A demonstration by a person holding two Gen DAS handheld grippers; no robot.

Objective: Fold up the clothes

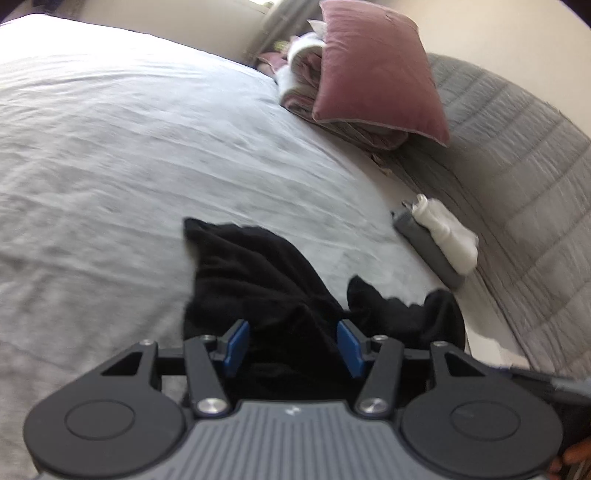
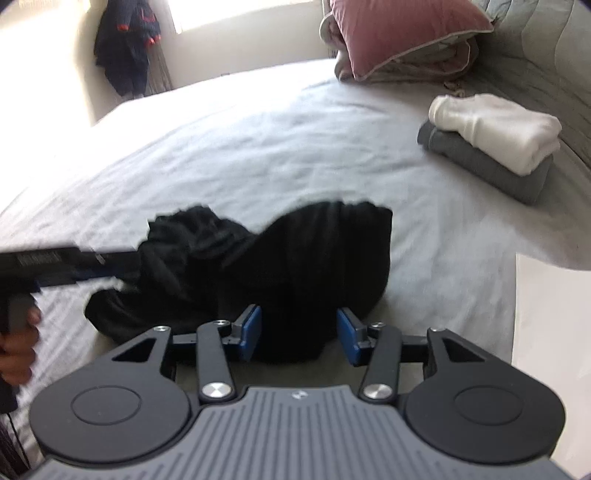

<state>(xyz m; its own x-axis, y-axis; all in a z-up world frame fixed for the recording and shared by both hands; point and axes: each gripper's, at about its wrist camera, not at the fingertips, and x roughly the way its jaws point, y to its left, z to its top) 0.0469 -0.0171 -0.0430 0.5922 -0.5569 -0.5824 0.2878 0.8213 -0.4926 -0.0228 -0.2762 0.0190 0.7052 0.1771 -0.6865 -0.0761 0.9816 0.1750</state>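
The bed point(image 2: 258, 140) is being covered by a pale sheet, most of it washed out by window glare, so the wrinkles are hard to read. At about 1 o'clock in the right wrist view a mauve pillow point(image 2: 402, 33) is being propped on bunched bedding and is cut off by the top edge. The black garment point(image 2: 280, 258) is lying crumpled near the middle of the sheet; being so dark, its folds and edges can't really be made out. At 2 o'clock a folded white piece point(image 2: 498, 129) is being stacked on a folded grey one point(image 2: 491, 173). The right gripper point(image 2: 299, 334) is being held spread, cloth between the pads but not pinched. The left gripper point(image 1: 293, 347) is spread too, over black cloth; whether it's touching can't be told. A hand point(image 2: 18, 350) is cut off at 9 o'clock.
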